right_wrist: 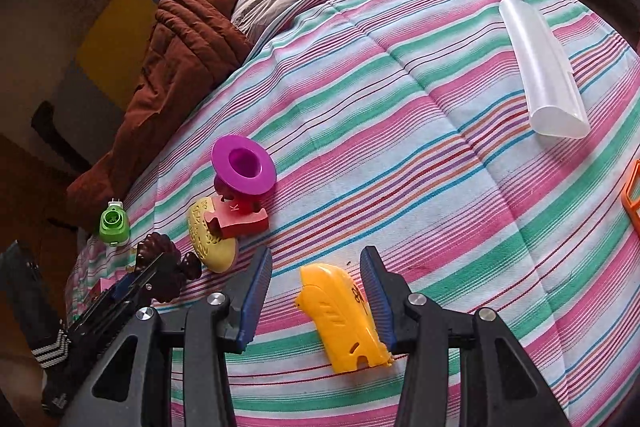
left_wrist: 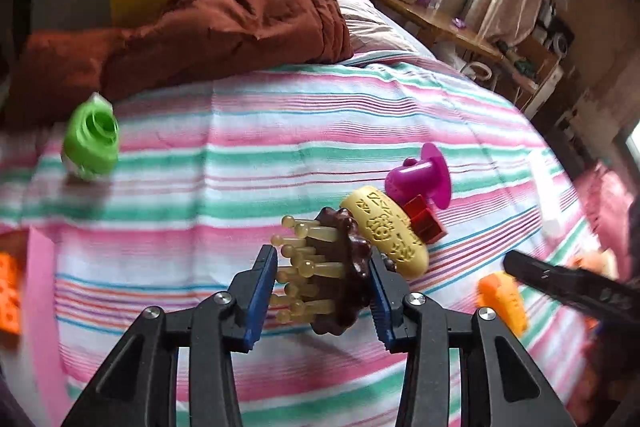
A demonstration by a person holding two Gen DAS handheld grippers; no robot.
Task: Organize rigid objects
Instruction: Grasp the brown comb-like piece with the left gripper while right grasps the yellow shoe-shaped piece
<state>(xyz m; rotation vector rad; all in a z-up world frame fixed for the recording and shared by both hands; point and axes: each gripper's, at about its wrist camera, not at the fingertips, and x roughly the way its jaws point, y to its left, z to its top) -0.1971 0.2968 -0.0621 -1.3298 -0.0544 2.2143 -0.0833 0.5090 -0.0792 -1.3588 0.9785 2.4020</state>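
- Closest in, the left gripper point(left_wrist: 323, 287) has a brown bristle brush point(left_wrist: 334, 269) between its blue pads; the right pad touches the brown base, while the left pad sits at the bristle tips, so I cannot say for sure that the pinch is firm yet.
- The right gripper point(right_wrist: 318, 301) has its fingers spread either side of a yellow plastic piece point(right_wrist: 344, 319) lying flat on the bed; the right pad is just beside it, the left pad apart.
- To do this well, I would close the left fingers on the hard brown base rather than the springy bristles, and centre the right fingers before squeezing, since the yellow piece sits off toward one side and could skid on the cloth.
- Just beyond the brush lie a cream oval soap-like block point(left_wrist: 386, 237), a red puzzle-shaped block point(right_wrist: 240, 221) leaning on it, and a magenta flanged cup point(right_wrist: 244, 167), all touching in a cluster.
- Further off, a green cap-like object point(left_wrist: 92, 139) rests alone near the bed's edge, and a clear plastic tube half point(right_wrist: 544, 71) lies well apart on the other side.
- The surface is a soft striped bedspread point(right_wrist: 400, 107), so things will tip easily.
- At the back are a rust-brown quilt point(left_wrist: 224, 11), a wooden desk point(left_wrist: 440, 23) and a curtained window.
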